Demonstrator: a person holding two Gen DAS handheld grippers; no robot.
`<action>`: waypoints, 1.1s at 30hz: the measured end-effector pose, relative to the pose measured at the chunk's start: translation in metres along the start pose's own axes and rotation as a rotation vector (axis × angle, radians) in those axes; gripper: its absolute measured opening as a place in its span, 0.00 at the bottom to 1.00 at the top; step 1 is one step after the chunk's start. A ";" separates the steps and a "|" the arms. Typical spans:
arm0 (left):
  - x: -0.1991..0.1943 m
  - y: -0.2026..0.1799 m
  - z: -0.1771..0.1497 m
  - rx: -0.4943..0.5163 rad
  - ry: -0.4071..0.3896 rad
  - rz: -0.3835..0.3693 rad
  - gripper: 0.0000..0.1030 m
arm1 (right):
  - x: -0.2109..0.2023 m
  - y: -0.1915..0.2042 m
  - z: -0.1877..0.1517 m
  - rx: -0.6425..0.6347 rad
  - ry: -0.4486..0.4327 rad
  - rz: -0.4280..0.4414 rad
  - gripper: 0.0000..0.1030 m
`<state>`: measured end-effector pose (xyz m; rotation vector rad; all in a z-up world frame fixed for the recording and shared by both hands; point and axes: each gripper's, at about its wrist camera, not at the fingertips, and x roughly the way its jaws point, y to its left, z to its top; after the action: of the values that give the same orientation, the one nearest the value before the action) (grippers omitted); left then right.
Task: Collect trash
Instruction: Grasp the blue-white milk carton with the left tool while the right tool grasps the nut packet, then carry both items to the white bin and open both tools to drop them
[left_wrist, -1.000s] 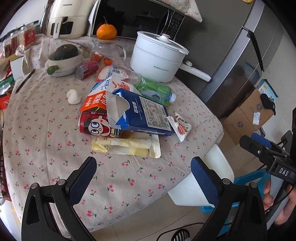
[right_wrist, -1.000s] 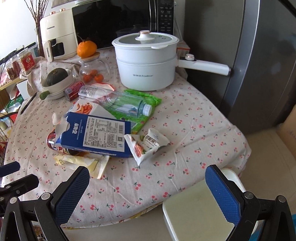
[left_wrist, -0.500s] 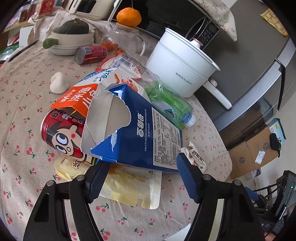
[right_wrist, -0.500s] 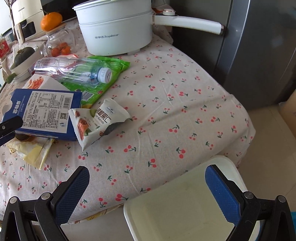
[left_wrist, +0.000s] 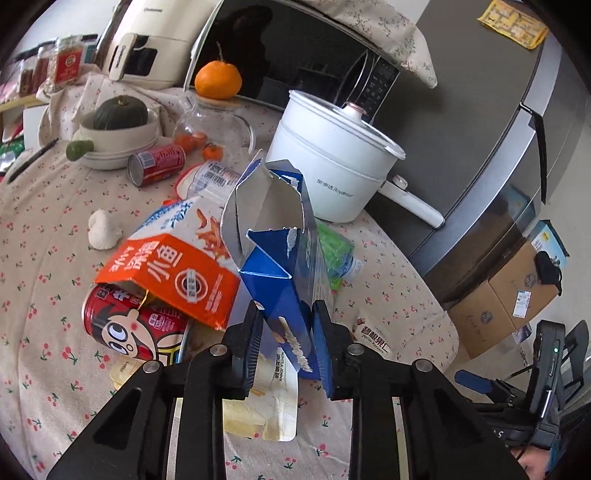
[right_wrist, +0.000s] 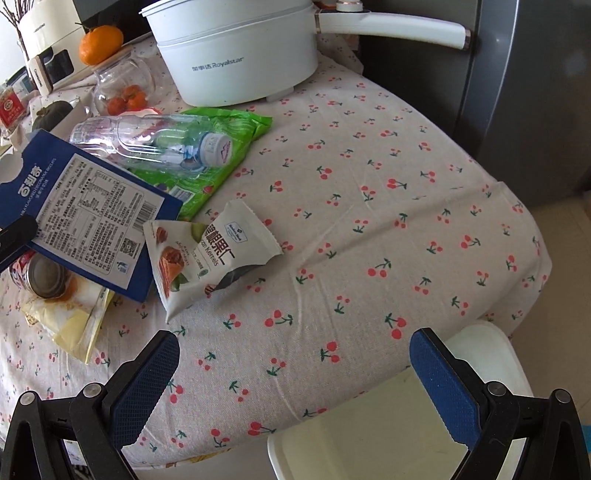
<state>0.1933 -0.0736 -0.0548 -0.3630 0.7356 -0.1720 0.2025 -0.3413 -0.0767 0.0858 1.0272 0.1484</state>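
The blue carton (left_wrist: 275, 280), now tipped up near the table's (right_wrist: 369, 184) edge, is being pinched by the just-closed left gripper (left_wrist: 286, 347) for binning, while the right gripper (right_wrist: 295, 380) is being held spread

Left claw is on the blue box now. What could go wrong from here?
1. The left claw has just been closing on the blue box, which is torn open and thin; it may crush or slip.
2. The orange carton leans against the blue box over the red can; lifting may tip the carton and roll the can.
3. The right claw hangs open at the table edge, over the white bin, possibly blocking the drop.
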 end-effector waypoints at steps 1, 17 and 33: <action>-0.008 -0.003 0.002 0.019 -0.012 -0.003 0.26 | 0.002 -0.001 0.002 0.013 0.000 0.017 0.99; -0.088 0.016 0.006 0.071 -0.056 0.005 0.24 | 0.061 0.034 0.022 0.157 0.054 0.230 0.40; -0.119 0.017 0.003 0.077 -0.048 -0.078 0.24 | 0.001 0.030 0.020 0.139 -0.034 0.164 0.06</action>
<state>0.1090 -0.0242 0.0155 -0.3219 0.6655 -0.2633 0.2173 -0.3113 -0.0627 0.2983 0.9958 0.2239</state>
